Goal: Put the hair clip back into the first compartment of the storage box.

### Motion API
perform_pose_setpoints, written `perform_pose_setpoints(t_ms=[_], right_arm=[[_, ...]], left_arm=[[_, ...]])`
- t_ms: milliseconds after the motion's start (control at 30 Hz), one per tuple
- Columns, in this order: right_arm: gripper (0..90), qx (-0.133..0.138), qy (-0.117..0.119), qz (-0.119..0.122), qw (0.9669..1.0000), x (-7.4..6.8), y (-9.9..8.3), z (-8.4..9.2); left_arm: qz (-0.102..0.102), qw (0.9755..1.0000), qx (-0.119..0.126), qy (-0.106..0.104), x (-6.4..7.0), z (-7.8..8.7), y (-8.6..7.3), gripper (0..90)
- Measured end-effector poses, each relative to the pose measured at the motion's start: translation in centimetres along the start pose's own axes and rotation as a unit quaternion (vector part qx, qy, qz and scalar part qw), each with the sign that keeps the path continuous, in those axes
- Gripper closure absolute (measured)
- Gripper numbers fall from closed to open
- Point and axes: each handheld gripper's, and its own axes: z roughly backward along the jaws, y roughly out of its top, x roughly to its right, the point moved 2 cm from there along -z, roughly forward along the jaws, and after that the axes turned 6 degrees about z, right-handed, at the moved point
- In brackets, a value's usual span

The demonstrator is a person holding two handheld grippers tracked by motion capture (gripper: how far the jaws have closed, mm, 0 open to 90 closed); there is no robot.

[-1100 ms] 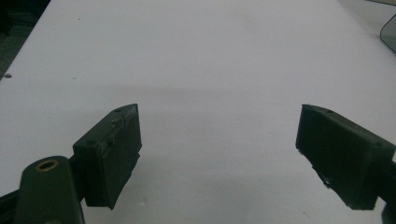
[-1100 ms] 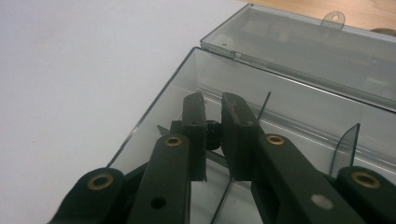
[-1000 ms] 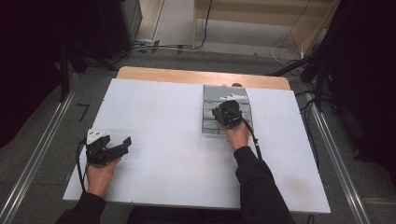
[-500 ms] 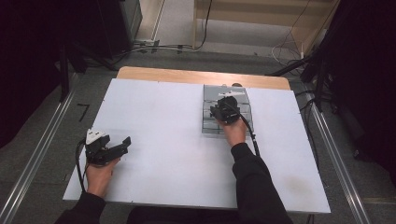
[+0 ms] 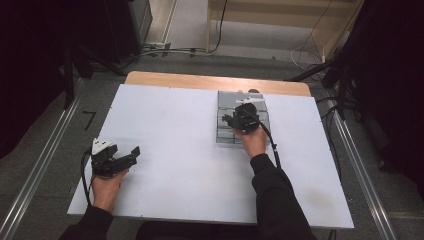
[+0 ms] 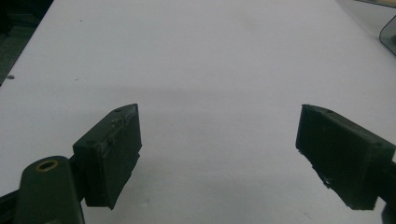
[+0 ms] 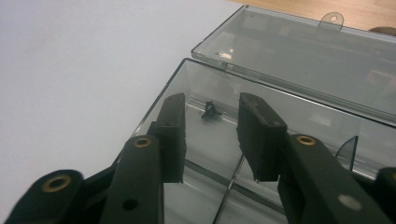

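high: above, looking down | gripper views: low, close | shared: table (image 5: pixel 165 125)

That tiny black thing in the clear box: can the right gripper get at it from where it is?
Probably yes. The box's lid lies folded open, and the right gripper hangs over the box with its jaws parted toward the small black part. Nothing lies between them, though the compartment walls may crowd the jaws.

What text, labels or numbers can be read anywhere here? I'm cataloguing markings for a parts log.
None: no readable text shows.
The clear box, its open lid, the small black part inside it, the table and both grippers bear no legible marking.
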Motion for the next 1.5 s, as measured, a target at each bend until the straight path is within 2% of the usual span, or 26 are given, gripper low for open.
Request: perform_pose_setpoints(t_ms=[100,200,267,300,433,733,1100,1500], right_arm=[[53.6,0.001,0.003,0.0,1.0,0.0,-0.1,0.2],[45.3,0.003,0.003,-0.001,1.0,0.1,-0.2,0.7],[44.4,0.002,0.002,-0.003,1.0,0.1,-0.3,0.7],[40.0,0.001,0.006,-0.004,1.0,0.2,-0.4,0.9],[34.4,0.005,0.013,-0.003,0.9999,0.1,-0.7,1.5],[29.4,0.01,0.026,0.0,0.9996,0.1,-1.7,2.4],[26.5,0.011,0.026,0.004,0.9996,0.2,-2.5,3.2],[23.3,0.011,0.027,0.004,0.9996,0.1,-3.2,3.2]], left_arm=[[0.0,1.0,0.0,0.0,0.0,0.0,0.0,15.0],[-0.001,1.0,-0.001,0.0,0.0,0.0,0.0,15.0],[-0.001,1.0,-0.001,0.0,0.0,0.0,0.0,15.0],[-0.002,1.0,0.0,0.0,0.0,0.0,0.0,15.0],[-0.001,1.0,-0.001,0.0,0.0,0.0,0.0,15.0],[-0.001,1.0,-0.002,0.0,0.0,0.0,0.0,15.0],[-0.001,1.0,-0.002,0.0,0.1,0.0,0.0,15.0],[-0.002,1.0,-0.002,0.0,0.1,-0.1,0.0,15.0]])
